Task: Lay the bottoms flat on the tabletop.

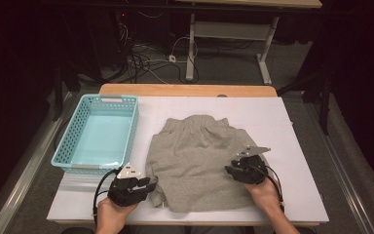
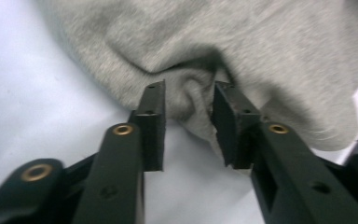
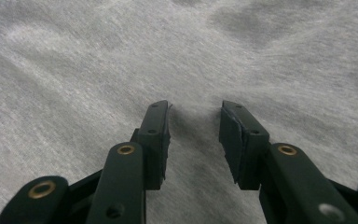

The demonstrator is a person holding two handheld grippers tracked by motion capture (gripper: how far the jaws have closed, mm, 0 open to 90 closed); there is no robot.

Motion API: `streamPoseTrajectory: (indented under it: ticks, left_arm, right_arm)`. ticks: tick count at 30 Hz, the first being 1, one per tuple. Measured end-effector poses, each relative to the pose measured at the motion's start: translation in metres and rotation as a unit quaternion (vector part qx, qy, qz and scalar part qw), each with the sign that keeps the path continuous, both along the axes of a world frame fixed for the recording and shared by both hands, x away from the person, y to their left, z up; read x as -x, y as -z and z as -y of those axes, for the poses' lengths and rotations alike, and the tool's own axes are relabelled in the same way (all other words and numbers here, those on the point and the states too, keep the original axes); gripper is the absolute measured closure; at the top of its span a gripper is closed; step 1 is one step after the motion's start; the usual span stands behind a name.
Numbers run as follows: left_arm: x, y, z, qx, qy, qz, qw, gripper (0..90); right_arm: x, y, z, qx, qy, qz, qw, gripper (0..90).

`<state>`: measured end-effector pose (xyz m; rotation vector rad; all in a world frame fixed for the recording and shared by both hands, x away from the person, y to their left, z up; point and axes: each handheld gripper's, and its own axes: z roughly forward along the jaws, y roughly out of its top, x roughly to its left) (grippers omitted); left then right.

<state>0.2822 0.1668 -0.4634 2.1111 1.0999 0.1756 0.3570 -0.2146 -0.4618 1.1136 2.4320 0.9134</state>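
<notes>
A white-topped table with a wooden far edge stands on grey carpet. Behind it, tangled cables lie on the floor beside the white legs of another desk. The surroundings are dark on both sides.

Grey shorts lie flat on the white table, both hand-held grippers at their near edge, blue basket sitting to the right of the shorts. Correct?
Not quite. The blue basket sits to the left of the grey shorts, not the right; the high view shows it. The rest holds: the shorts lie on the white table, with the left hand-held gripper at their near left corner and the right hand-held gripper at their near right side.
</notes>
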Motion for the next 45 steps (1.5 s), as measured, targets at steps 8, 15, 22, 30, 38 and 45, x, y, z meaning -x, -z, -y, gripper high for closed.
streamPoseTrajectory:
  ticks: [8, 15, 22, 30, 38, 45]
  left_arm:
    - [-0.006, 0.013, 0.017, -0.018, 0.034, -0.044, 0.9983, 77.5]
    - [-0.004, 0.002, 0.009, -0.008, 0.026, -0.038, 0.9989, 86.1]
    - [0.008, -0.019, -0.029, -0.001, -0.025, -0.007, 0.9997, 86.1]
    - [0.013, -0.011, -0.046, -0.010, -0.052, -0.022, 0.9983, 80.5]
    - [0.014, -0.018, -0.015, 0.015, -0.011, 0.017, 0.9997, 61.9]
    - [0.000, -0.017, 0.020, 0.020, 0.037, 0.025, 0.9988, 62.4]
  right_arm:
    - [0.000, 0.000, 0.001, 0.001, 0.004, -0.001, 1.0000, 63.3]
    - [0.000, -0.001, 0.002, 0.000, 0.004, 0.001, 1.0000, 63.3]
    - [-0.003, -0.002, 0.002, -0.005, 0.006, 0.003, 1.0000, 62.7]
    - [-0.008, -0.001, -0.003, -0.002, -0.002, 0.004, 1.0000, 61.8]
    - [-0.006, -0.004, -0.007, -0.001, -0.007, 0.006, 1.0000, 62.3]
    - [0.008, -0.008, -0.004, -0.009, -0.010, 0.011, 0.9999, 62.7]
